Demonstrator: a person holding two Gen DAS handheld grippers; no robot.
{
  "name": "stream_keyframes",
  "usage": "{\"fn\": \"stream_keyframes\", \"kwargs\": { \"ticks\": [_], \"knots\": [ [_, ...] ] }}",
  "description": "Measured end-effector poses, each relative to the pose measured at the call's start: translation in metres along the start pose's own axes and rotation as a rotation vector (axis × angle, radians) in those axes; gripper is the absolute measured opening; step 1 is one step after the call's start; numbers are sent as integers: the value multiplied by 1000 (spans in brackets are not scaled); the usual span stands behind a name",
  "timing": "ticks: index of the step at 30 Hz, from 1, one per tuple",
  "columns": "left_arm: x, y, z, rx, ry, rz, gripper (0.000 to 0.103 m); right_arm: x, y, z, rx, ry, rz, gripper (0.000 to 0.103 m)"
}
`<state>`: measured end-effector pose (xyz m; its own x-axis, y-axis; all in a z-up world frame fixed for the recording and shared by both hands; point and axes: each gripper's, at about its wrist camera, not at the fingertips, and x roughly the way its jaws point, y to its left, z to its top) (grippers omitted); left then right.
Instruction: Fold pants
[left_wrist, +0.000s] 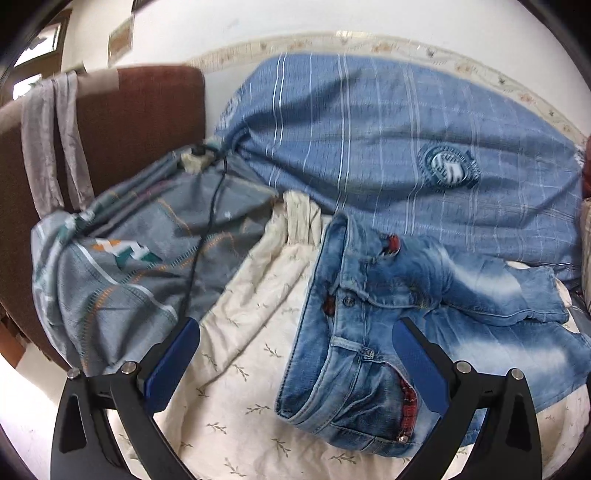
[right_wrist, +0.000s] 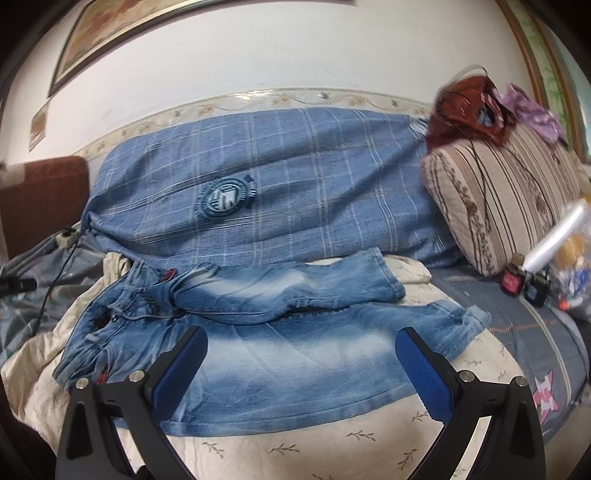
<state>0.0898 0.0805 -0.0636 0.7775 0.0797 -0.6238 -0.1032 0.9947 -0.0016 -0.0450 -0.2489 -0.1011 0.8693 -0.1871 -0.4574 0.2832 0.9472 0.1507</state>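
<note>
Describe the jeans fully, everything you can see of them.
The jeans are faded blue denim with pale washed streaks, a metal waist button and red plaid pocket lining. They lie on a cream leaf-print sheet, waistband leftward, legs spread apart; the far leg is rumpled against a blue checked blanket. Neither open gripper touches them.

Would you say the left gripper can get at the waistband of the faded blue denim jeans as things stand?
Probably yes: the left gripper is open and the waistband of the faded blue denim jeans lies exposed between its fingers, nothing covering it.

Home bedroom, bed (right_wrist: 332, 443) (rumpled), pillow (right_wrist: 498, 203), framed picture (right_wrist: 110, 44)
</note>
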Motion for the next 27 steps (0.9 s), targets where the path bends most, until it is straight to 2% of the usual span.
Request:
{"fn": "stream_keyframes", "kwargs": {
  "ticks": [3, 9, 14, 17, 20, 22, 25, 27],
  "knots": [
    [26, -8, 2, -11, 59, 1, 103, 10, -13, 1, 40, 28, -19, 103],
    [71, -29, 9, -3, 161, -20, 103, 35, -29, 6, 13, 76, -74, 103],
    [103, -37, 35, 13, 204, -37, 103, 79, -63, 30, 78, 161, -54, 103],
    [131, -43, 61, 45, 236, -44, 103, 120, -88, 58, 130, 223, -44, 103],
    [160, -48, 87, 65, 258, -38, 103, 184, -111, 88, 145, 332, -27, 103],
    [184, -52, 106, 76, 276, -28, 103, 216, -121, 102, 154, 369, -38, 103],
    [219, -54, 126, 51, 343, -76, 103, 265, -137, 119, 214, 402, -43, 103],
    [244, -56, 135, 17, 391, -78, 103, 300, -142, 123, 234, 439, -61, 102]
  ]
}}
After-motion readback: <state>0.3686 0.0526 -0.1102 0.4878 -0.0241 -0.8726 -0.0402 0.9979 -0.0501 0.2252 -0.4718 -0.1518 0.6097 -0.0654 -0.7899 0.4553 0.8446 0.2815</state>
